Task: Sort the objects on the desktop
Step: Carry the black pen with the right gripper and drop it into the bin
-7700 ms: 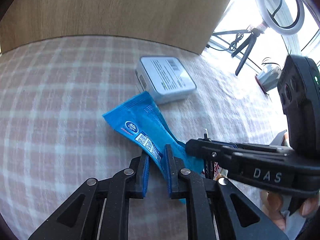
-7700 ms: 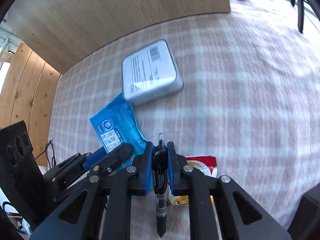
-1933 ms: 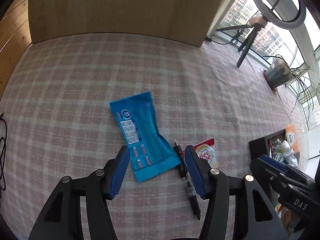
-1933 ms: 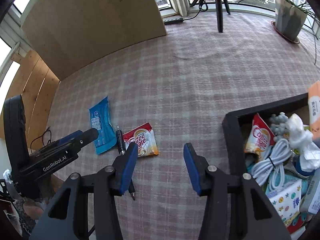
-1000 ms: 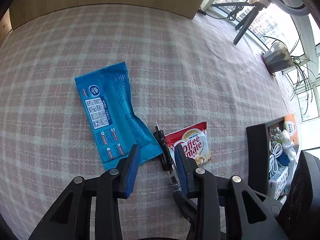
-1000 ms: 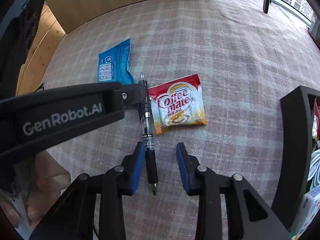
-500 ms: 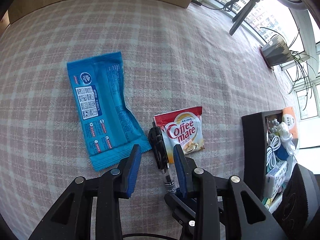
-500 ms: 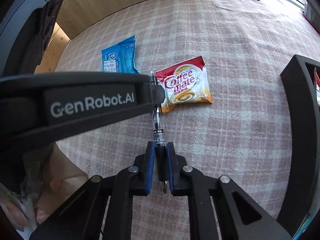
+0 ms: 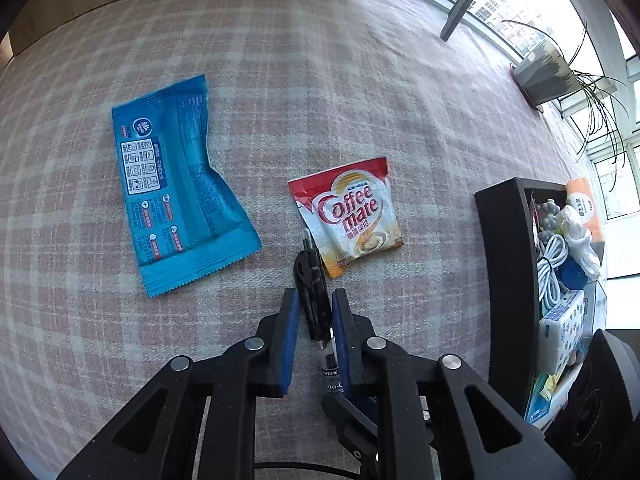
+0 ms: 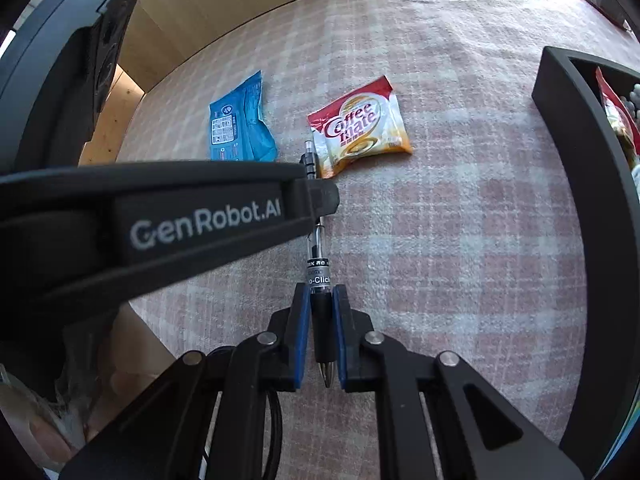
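You are at the pick-up step for the pen (image 10: pixel 317 264), which lies on the plaid surface (image 9: pixel 360 92) just beside the Coffee-mate sachet (image 9: pixel 352 216), its clicker end touching or nearly touching the sachet's edge. The blue packet (image 9: pixel 176 196) lies a little apart on the other side.

Your right hand-held gripper (image 10: pixel 320 332) is closed to a narrow gap with its blue pads on either side of the pen's dark grip section near the tip, and the pads appear to press on it; the tip points back between the fingers. Your left hand-held gripper (image 9: pixel 313 322) stands only partly closed around the clip end: its jaws sit on both sides of the barrel, with a sliver of gap on the left side, so it looks like a bracket more than a clamp. You cannot tell from these views whether the pen has left the cloth.

Judging by the layout, the next move is to lift the pen with the right gripper and carry it to the black box (image 9: pixel 504 264) on the right, already crowded with a white cable (image 9: pixel 554 256) and other packets. Before lifting, ease the left gripper clear, or both will pull on the pen. Keep it level, since a grip near one end could let it swing.
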### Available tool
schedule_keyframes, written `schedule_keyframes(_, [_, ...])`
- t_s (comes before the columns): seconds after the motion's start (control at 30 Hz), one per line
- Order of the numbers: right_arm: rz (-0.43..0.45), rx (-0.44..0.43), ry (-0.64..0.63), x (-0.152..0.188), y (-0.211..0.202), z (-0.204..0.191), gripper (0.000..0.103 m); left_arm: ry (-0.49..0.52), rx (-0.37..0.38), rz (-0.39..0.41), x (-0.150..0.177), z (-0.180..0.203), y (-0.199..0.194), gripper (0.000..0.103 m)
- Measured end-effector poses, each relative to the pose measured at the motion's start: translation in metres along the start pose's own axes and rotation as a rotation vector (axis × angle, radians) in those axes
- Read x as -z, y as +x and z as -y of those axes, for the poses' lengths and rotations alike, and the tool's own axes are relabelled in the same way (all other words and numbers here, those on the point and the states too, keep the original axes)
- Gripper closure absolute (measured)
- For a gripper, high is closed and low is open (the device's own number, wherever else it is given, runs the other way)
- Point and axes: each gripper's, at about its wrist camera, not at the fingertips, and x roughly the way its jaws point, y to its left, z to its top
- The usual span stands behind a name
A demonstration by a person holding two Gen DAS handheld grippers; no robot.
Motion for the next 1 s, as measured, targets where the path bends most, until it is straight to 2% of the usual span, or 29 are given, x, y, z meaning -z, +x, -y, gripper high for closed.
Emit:
schedule_keyframes(0.3, [0.029,-0.006,0.02,0.005,-0.023,0.007,0.092,0.002,0.042,0.018,0.007,0.006,-0.01,0.088])
schedule_keyframes(0.5, [0.085,0.001,0.048,0.009,-0.074,0.03,0.092,0.074,0.074,0.059,0.001,0.039,-0.034,0.089])
schedule_keyframes(0.77, [0.182,0.038,0.131,0.017,-0.143,0.074,0.092,0.187,0.149,0.064,-0.004,0.109,-0.052,0.089])
schedule_keyframes(1.0, [0.273,0.101,0.249,0.038,-0.209,0.128,0.092,0.332,0.22,0.039,0.006,0.198,-0.052,0.089])
